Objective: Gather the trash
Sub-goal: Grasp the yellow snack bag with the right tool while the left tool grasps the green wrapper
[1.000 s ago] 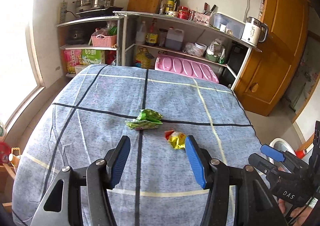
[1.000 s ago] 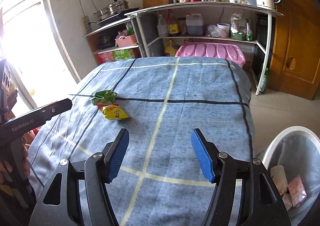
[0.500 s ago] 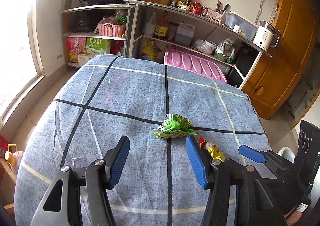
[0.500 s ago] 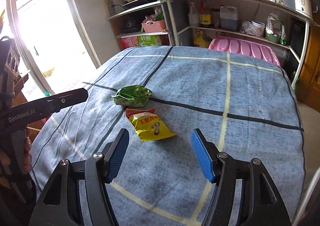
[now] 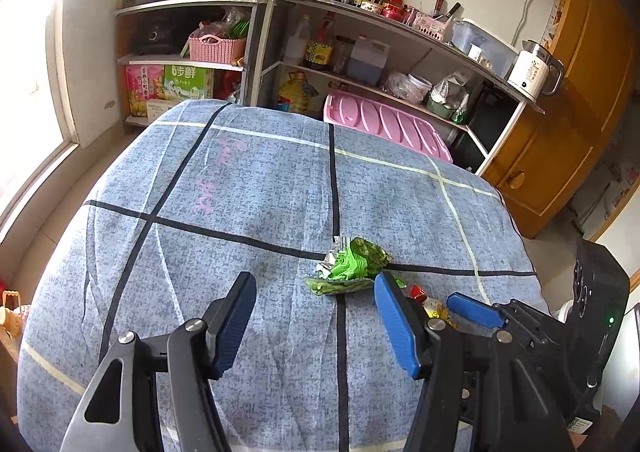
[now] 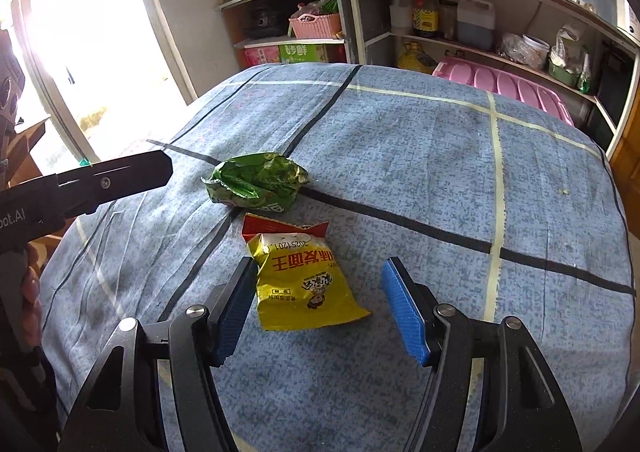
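Right gripper [image 6: 318, 306] spread wide, straddling a yellow snack packet [image 6: 306, 288] just beside the green wrapper [image 6: 256, 182]. Left gripper [image 5: 316, 326], also spread, faces that wrapper [image 5: 350, 266]; there the packet is mostly hidden.

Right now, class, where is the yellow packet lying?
In the right wrist view, the yellow packet lies on the blue cloth between the open right tool's fingers, just nearer than the green wrapper.
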Demonstrator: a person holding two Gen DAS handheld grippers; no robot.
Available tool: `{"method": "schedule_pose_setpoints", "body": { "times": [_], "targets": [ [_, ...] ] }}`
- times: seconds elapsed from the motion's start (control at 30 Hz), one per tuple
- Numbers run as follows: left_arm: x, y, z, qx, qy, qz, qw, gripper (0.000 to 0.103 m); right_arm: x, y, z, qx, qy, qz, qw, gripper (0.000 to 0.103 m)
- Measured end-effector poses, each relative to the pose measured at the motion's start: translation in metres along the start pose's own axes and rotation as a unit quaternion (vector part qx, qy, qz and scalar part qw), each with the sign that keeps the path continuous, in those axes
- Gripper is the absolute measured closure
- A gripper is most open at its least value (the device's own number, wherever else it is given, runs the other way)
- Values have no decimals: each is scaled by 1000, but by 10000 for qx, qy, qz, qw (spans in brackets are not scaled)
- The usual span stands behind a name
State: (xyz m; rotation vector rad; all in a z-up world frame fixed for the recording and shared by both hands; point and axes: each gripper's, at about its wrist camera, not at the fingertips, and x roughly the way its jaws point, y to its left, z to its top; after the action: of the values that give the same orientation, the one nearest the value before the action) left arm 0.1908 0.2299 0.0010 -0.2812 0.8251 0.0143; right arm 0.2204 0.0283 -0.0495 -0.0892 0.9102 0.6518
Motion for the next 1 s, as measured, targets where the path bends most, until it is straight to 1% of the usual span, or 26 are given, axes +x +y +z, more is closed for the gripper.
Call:
{"method": "schedule_pose_setpoints", "body": {
  "times": [0.07,0.1,0.17,0.2,0.33,0.47,0.6,0.73,0.87,1.0],
  "targets": [
    [4,-2,2,-30,22,-59,10000,41,-1,-1,-2,5,-8,-3,10000,38],
    [5,-4,2,-6,17,-64,10000,41,-2,-1,-3,0,-24,12,10000,43],
    [9,-7,3,63,40,-59,10000,39,-4,-2,-4,-5,-47,-13,10000,56],
    [11,-9,3,69,55,-58,9999,39,-6,-3,-5,-2,-58,-28,10000,59],
    [18,-15,3,102,127,-104,9998,39,-9,-6,-7,51,-90,-25,9999,60],
    [28,-20,2,153,212,-98,9996,39,-15,-10,-8,101,-160,-64,9998,65],
    [38,-25,0,236,299,-31,9993,39,-23,-17,-9,183,-225,-200,9994,65],
    [46,-28,1,279,353,-37,9990,39,-31,-28,-11,377,-257,-212,9987,65],
    [57,-28,1,219,416,-15,9989,39,-34,-31,-11,472,-256,-185,9984,65],
    [65,-32,0,279,466,89,9985,39,-37,-33,-12,512,-278,-186,9981,65]
  ]
}}
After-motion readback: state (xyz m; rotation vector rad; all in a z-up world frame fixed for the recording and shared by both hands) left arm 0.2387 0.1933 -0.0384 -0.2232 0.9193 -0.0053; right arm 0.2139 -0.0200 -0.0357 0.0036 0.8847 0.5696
